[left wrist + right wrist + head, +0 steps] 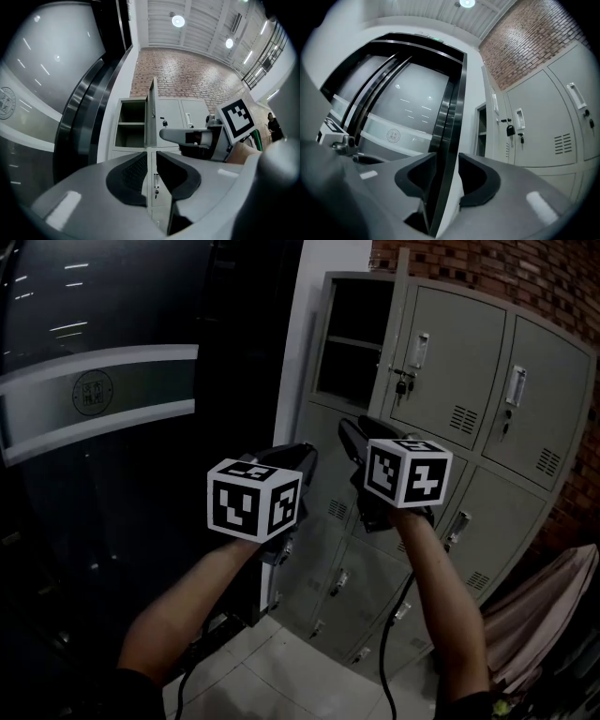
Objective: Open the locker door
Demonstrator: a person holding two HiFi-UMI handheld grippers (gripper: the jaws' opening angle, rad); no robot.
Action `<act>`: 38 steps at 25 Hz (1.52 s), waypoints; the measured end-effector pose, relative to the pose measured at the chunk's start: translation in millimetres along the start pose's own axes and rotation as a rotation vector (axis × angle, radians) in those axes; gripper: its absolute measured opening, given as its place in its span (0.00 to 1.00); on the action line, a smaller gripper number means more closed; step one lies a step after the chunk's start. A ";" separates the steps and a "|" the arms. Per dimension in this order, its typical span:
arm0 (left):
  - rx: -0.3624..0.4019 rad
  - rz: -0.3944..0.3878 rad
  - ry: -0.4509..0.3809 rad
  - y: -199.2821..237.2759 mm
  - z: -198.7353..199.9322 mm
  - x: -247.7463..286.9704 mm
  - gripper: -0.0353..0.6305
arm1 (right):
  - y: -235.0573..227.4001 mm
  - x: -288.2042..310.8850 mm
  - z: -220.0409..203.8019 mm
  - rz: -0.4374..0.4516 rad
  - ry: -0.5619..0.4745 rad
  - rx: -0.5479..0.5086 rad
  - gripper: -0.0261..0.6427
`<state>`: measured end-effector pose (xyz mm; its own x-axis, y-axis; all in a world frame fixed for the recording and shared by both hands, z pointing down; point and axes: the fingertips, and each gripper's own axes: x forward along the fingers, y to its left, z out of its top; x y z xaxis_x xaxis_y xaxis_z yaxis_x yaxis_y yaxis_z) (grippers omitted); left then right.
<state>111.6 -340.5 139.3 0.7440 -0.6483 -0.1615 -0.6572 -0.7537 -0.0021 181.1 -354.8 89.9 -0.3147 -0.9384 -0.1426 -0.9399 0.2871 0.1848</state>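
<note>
A grey metal locker bank (450,427) stands against the brick wall. Its top-left door (401,334) is swung out edge-on, and the compartment (352,343) behind it shows a shelf and nothing else. The left gripper view shows that door (151,112) and compartment (131,124) straight ahead. My left gripper (151,164) hangs in the air short of the locker, jaws slightly apart with nothing between them. My right gripper (449,173) is beside it, nearer the locker (349,432), open and empty. The door to the right carries a padlock (401,385).
A dark curved glass wall (94,399) with a white band runs along the left, ending at a white pillar (309,324) next to the locker. Brick wall (525,277) rises behind. A pinkish cloth (553,606) lies at lower right. Pale tiles (281,671) cover the floor.
</note>
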 end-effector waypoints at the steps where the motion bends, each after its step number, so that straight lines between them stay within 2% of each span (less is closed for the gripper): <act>1: -0.004 0.000 0.002 -2.2 -2.5 -7.8 0.15 | 4.5 -7.2 -7.6 -0.014 0.009 0.004 0.23; 6: -0.017 0.000 0.023 -16.5 -16.3 -52.5 0.13 | 36.9 -45.5 -33.6 -0.050 0.039 0.033 0.17; 11: -0.026 0.000 0.063 -36.6 -31.5 -99.5 0.12 | 78.4 -90.3 -45.7 -0.067 0.068 0.049 0.16; 19: -0.042 -0.024 0.087 -76.0 -53.3 -161.1 0.11 | 130.4 -159.7 -57.7 -0.109 0.063 0.063 0.04; 27: 0.016 -0.042 0.078 -110.5 -82.5 -208.9 0.07 | 184.0 -208.7 -89.5 -0.109 0.067 0.045 0.04; 32: 0.066 -0.040 0.072 -126.9 -105.2 -229.8 0.06 | 199.9 -236.2 -109.3 -0.128 0.049 0.078 0.04; 38: 0.120 -0.021 0.056 -137.9 -117.7 -247.9 0.06 | 216.6 -257.0 -118.3 -0.144 0.029 0.045 0.04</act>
<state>31.9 -88.5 295.7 0.7610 -0.6402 -0.1051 -0.6488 -0.7509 -0.1234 74.1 -74.2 281.5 -0.1725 -0.9755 -0.1366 -0.9803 0.1565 0.1203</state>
